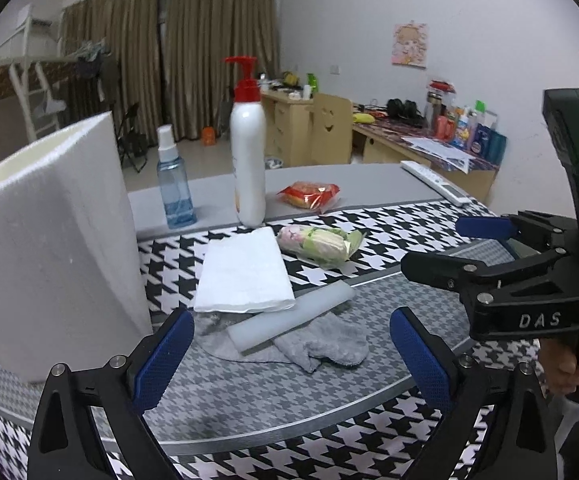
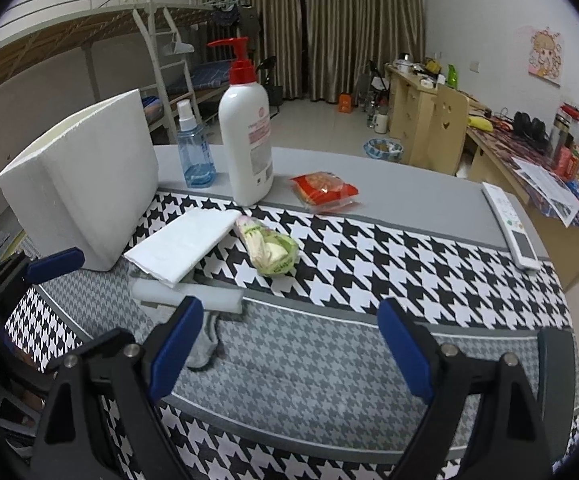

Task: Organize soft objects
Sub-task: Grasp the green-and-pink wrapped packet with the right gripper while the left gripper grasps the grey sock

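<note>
- Jaws of left gripper and right gripper: wide apart, empty.
- Grey sock: lies just beyond, pinned under foam strip and folded white towel.
- Risk: lifting the sock may drag the stack toward pump bottle.

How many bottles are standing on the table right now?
2. A small blue spray bottle stands at the far edge beside the white foam block. A taller white pump bottle with a red top stands just right of it. The foam block could hide others.
</note>
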Tool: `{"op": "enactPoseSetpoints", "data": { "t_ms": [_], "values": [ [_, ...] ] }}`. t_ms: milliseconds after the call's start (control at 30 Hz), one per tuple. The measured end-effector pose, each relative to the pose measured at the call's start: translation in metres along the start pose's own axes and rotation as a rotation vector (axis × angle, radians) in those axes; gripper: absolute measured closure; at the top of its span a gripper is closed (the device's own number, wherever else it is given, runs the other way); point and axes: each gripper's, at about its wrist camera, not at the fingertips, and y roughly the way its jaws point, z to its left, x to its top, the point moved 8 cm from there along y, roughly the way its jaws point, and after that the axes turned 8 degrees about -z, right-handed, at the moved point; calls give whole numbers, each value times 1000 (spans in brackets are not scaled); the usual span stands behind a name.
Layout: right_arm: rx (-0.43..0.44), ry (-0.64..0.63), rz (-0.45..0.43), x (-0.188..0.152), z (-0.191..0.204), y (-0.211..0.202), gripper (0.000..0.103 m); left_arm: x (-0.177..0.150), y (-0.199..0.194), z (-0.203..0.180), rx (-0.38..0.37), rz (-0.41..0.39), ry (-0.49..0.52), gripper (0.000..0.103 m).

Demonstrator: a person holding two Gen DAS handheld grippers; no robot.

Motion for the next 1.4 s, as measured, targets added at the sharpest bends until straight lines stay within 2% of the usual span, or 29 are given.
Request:
{"op": "enactPoseSetpoints", "data": {
  "t_ms": [300,500,667,900,1233,1400],
  "values": [
    [9,-41,20,7,3,8,11,-11,10,4,66,44,-74,11],
    [15,-70,60,8,2,21,11,-20,18,-4,56,92,-88,19],
    [17,-91,83,8,3,31,11,-26,25,-3,69,128,-130,22],
    [24,-125,100,9,6,41,11,-27,31,-1,106,141,-135,27],
    [34,-173,112,15,10,61,11,-24,35,-8,87,132,-145,28],
    [51,-179,133,13,12,71,11,-26,40,-6,97,145,-159,38]
  ]
}}
